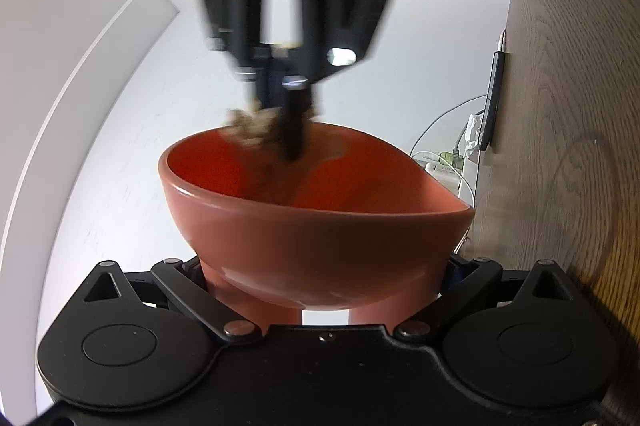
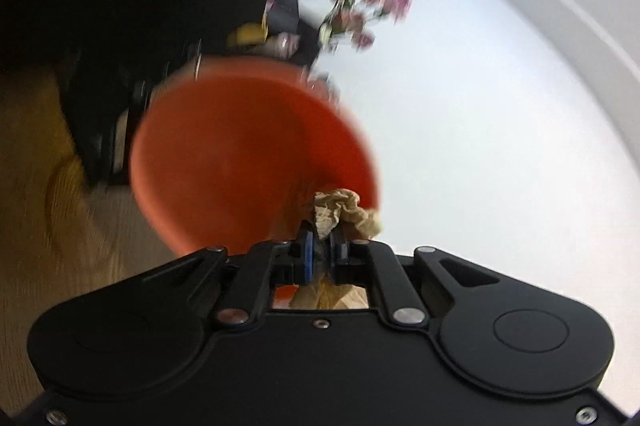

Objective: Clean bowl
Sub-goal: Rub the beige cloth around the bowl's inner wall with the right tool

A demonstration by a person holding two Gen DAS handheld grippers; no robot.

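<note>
A red-orange bowl [image 1: 320,222] fills the middle of the left wrist view, tipped on its side with its mouth facing away. My left gripper [image 1: 324,290] is shut on the bowl's foot. My right gripper [image 1: 290,142] reaches down into the bowl from above, blurred. In the right wrist view the bowl [image 2: 248,154] opens toward the camera, and my right gripper [image 2: 323,246] is shut on a crumpled brown paper towel [image 2: 344,212] that lies against the bowl's inner wall near the lower right rim.
A wooden tabletop [image 1: 572,106] runs along the right of the left wrist view, with cables [image 1: 448,158] and a dark flat device [image 1: 494,98] at its edge. Pink flowers [image 2: 360,12] and a dark-clothed person [image 2: 120,6] appear in the right wrist view. White wall lies behind.
</note>
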